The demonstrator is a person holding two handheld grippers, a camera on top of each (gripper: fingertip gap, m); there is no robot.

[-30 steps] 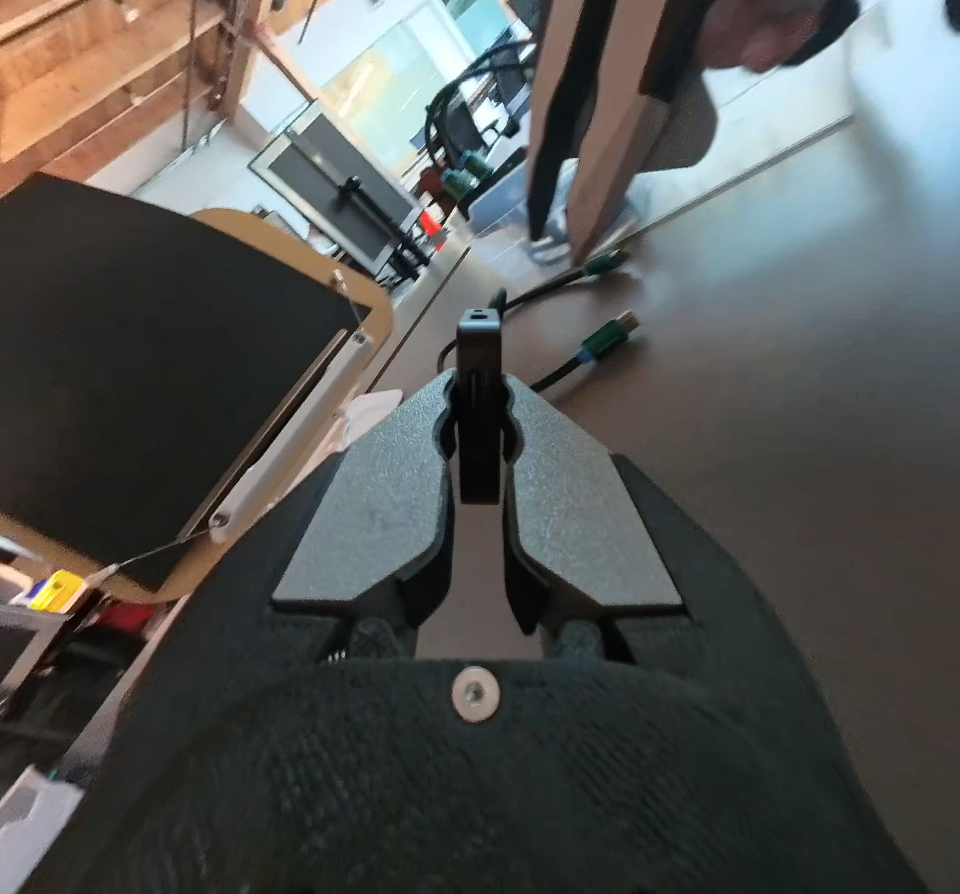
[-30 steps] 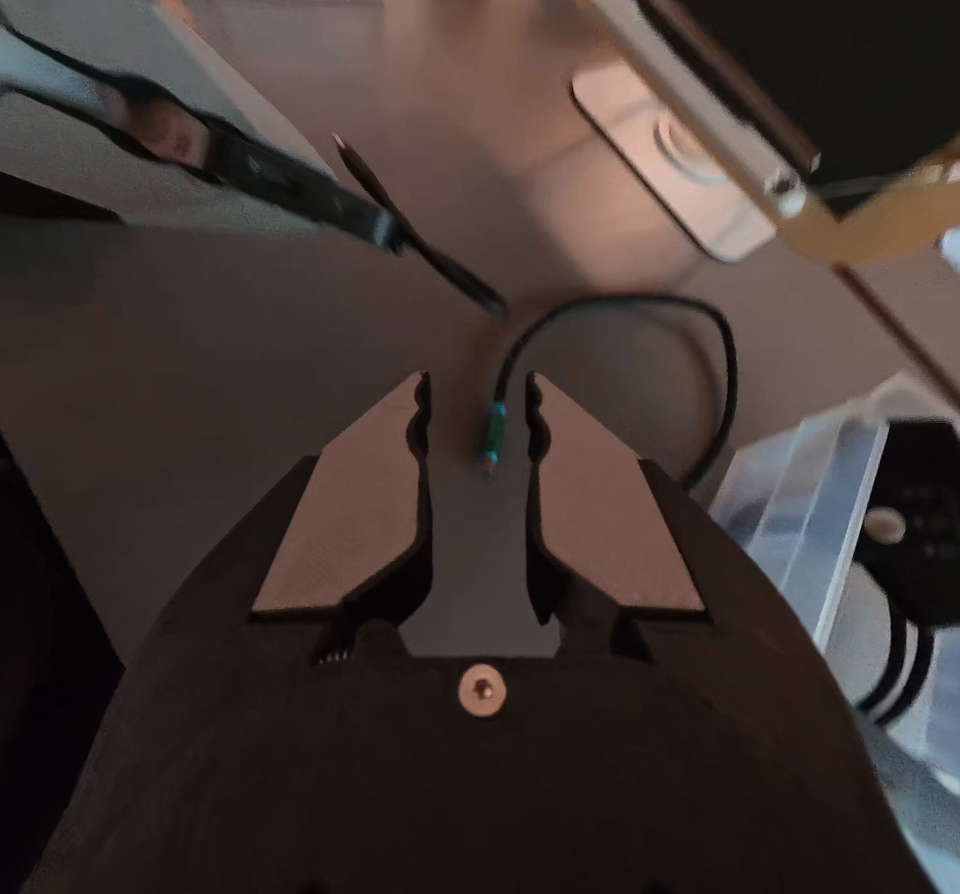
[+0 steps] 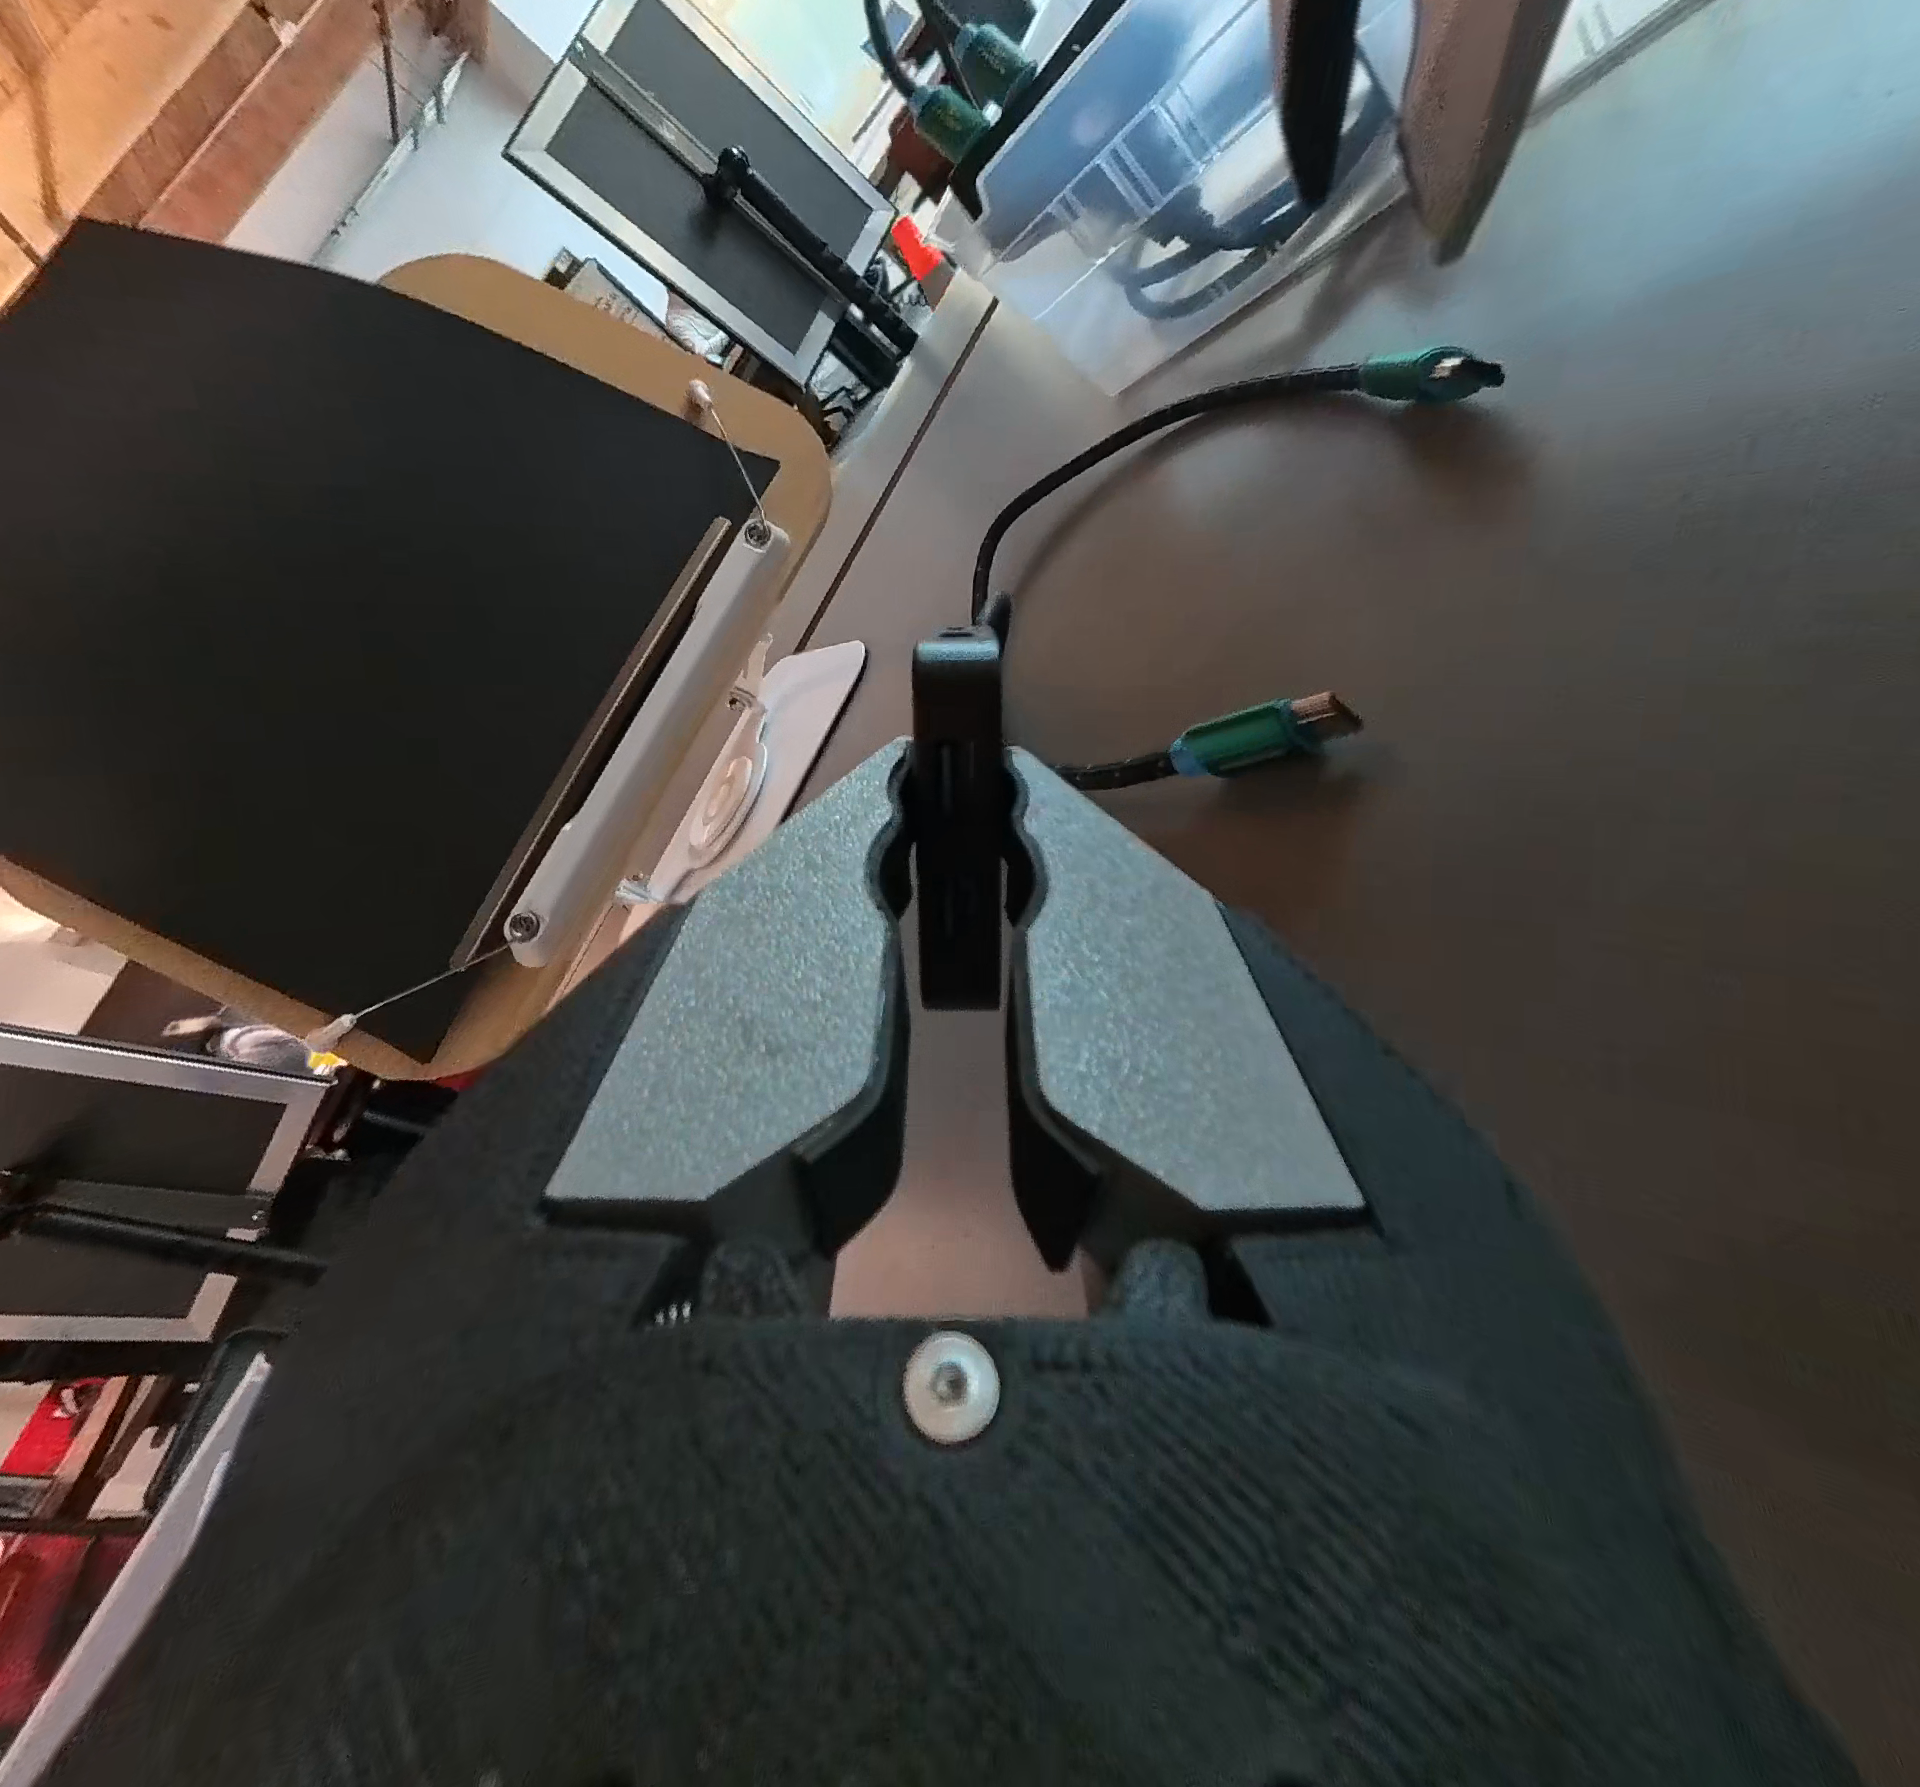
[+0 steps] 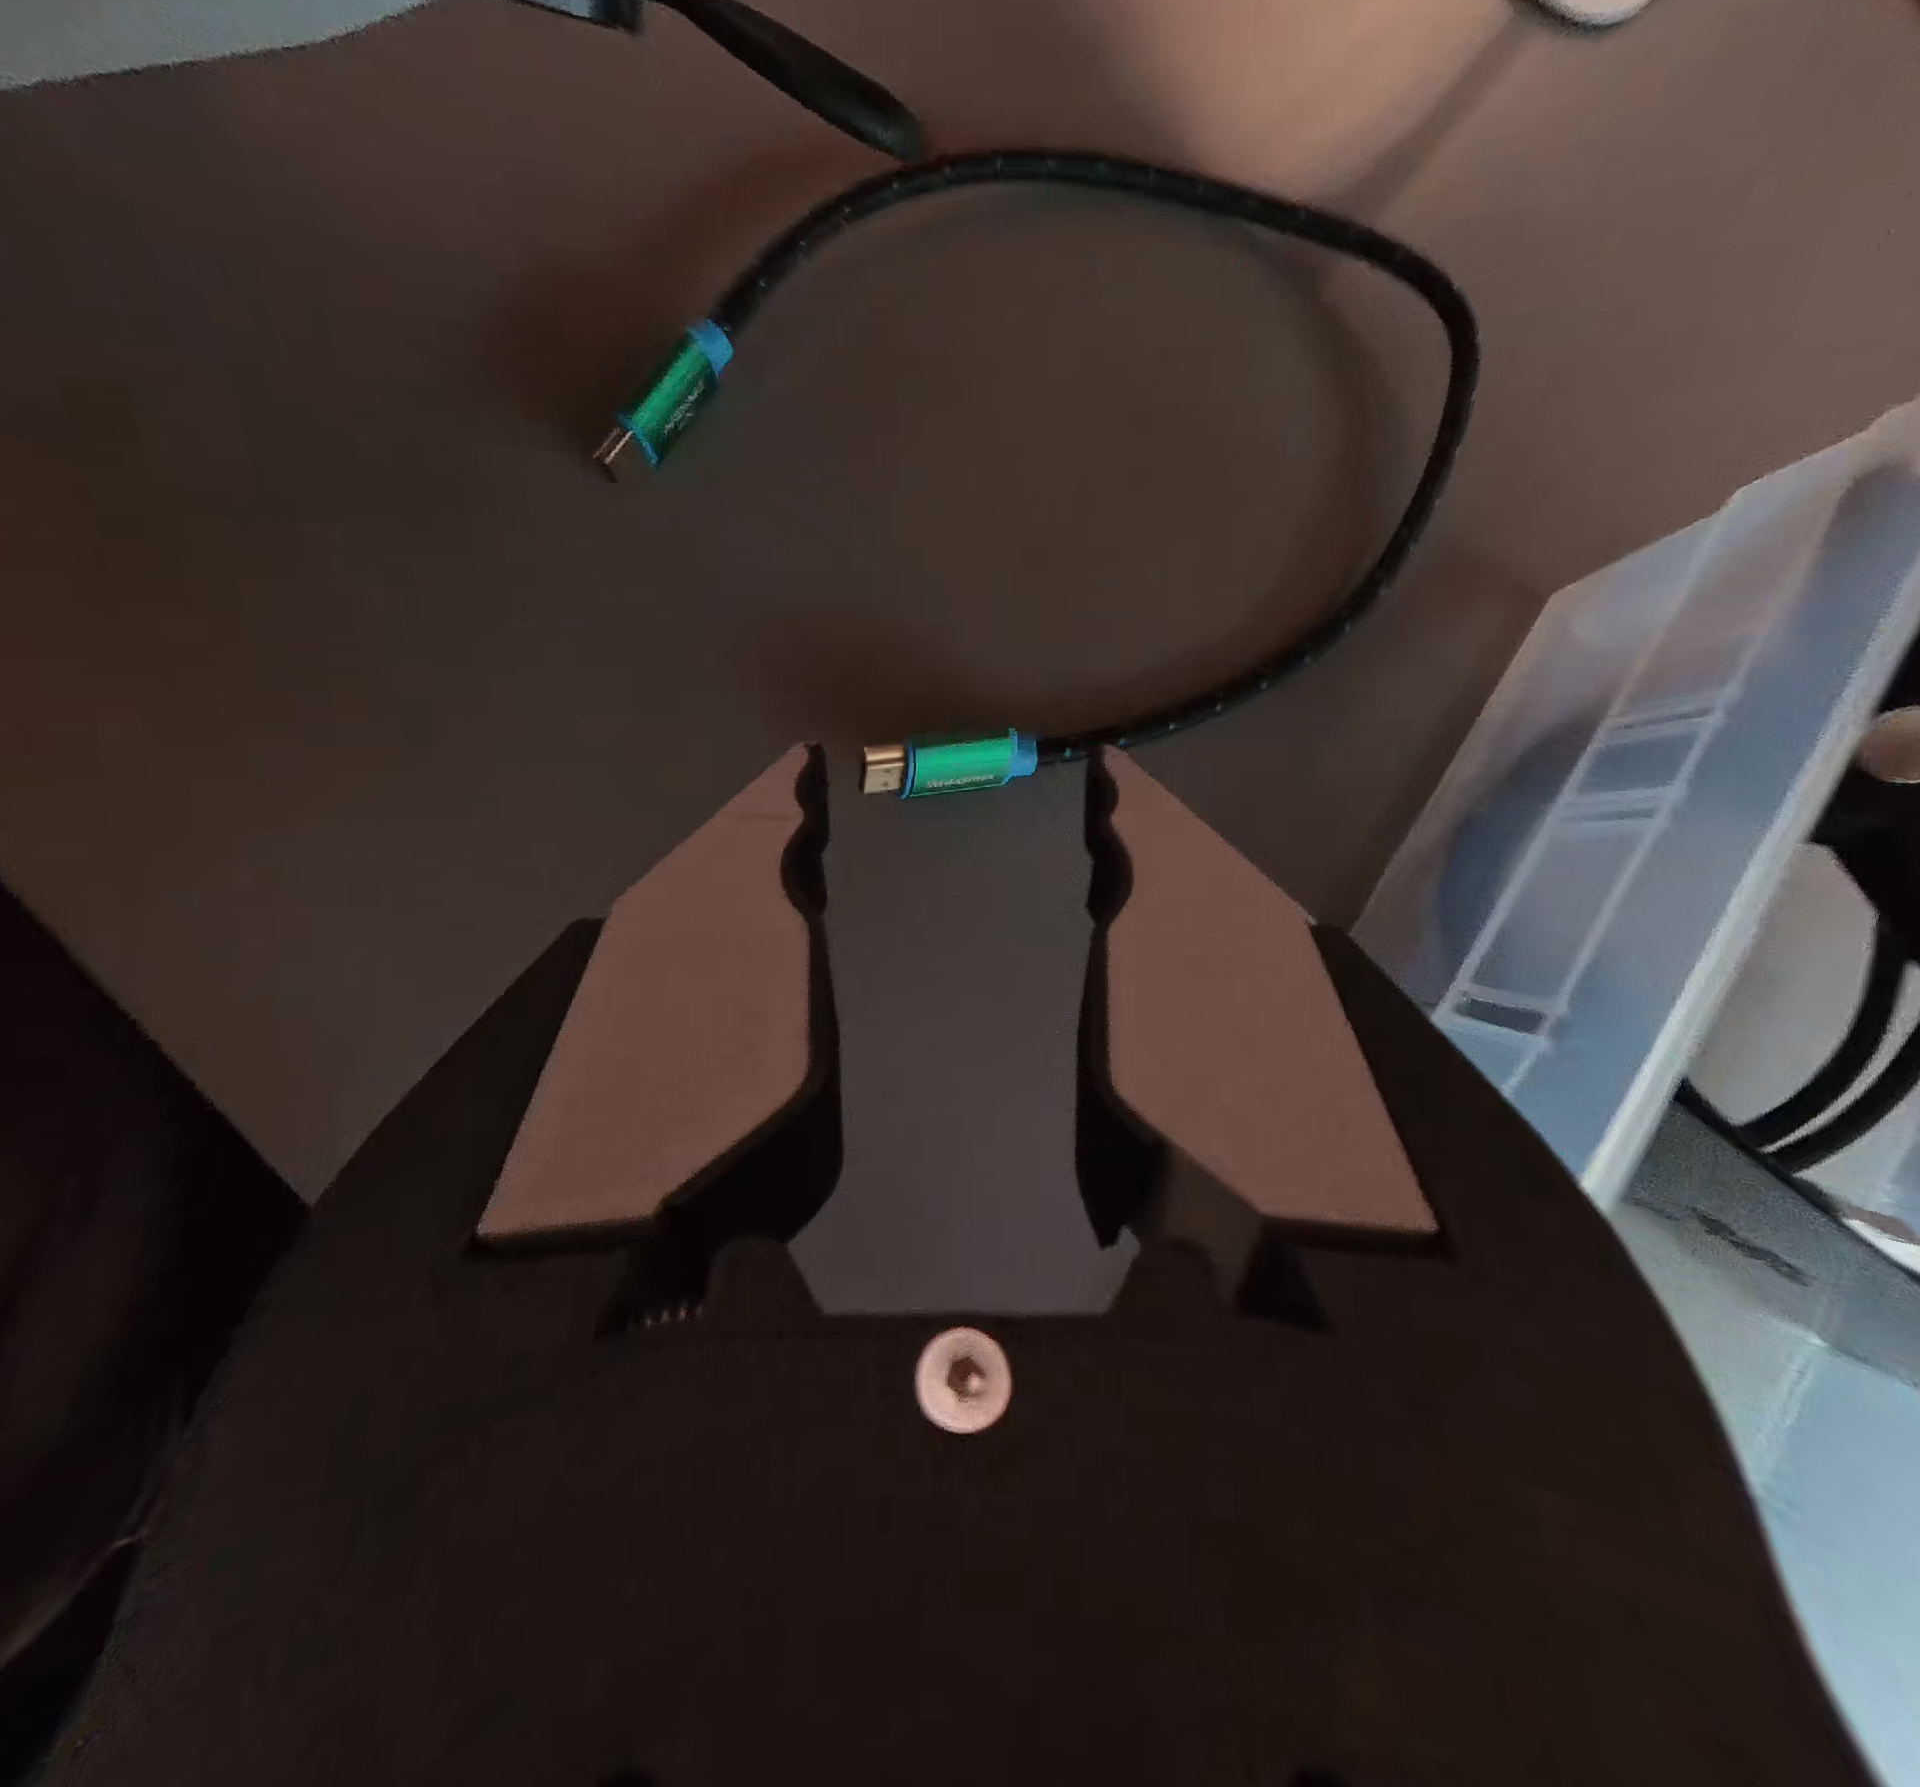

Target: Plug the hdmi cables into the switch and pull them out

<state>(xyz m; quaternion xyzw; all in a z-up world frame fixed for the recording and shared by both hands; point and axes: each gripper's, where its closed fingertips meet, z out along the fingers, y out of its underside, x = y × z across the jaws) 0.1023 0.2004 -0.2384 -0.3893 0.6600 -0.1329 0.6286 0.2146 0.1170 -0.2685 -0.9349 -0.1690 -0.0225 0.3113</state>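
Between pads of left tongs (image 3: pixel 957 802): black switch (image 3: pixel 956 698), pinched edge-on, standing upright above dark counter (image 3: pixel 1558 1010). Thin black lead runs from switch's far end, curving right. Right of switch: near green HDMI plug (image 3: pixel 1247 738) lying on counter, unplugged. Farther right of switch: second green plug (image 3: pixel 1413 378), also loose. Right tongs (image 4: pixel 956 781) spread wide, green plug (image 4: pixel 961 769) lying between tips, pads not touching it. Beyond switch: clear plastic bin (image 3: pixel 1174 168).
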